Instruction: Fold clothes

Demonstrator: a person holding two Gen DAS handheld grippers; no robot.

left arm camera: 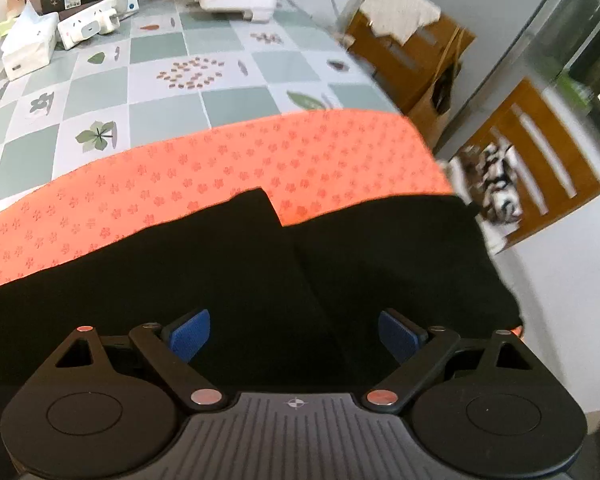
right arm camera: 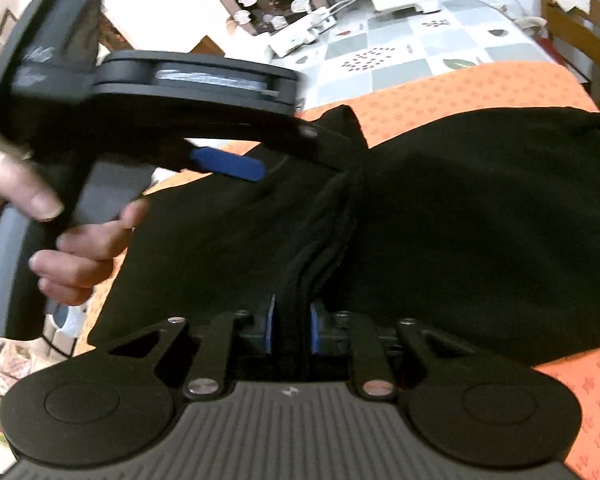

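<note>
Right gripper (right arm camera: 291, 330) clamped on a bunched ridge of the black garment (right arm camera: 460, 220), cloth pinched between the blue pads (right arm camera: 315, 330). Left gripper (left arm camera: 294, 334) spread wide, nothing between its pads, hovering low over the garment's near part; seen too from the right wrist view, gripped by a hand (right arm camera: 80, 248). Garment spread across the orange mat (left arm camera: 220, 168), a stepped edge (left arm camera: 272, 208) showing toward the mat's far side and a fold line running from that step back toward the left gripper. Beyond the mat, checked worktop (left arm camera: 164, 96) with tissue box (left arm camera: 28, 46) and power strip (left arm camera: 96, 20).

Likely mid-fold. To do it well: keep the clamp firm so no layer slips, draw the ridge taut and low over the mat, and only close the left gripper once squarely on an edge, not on a single loose layer.
</note>
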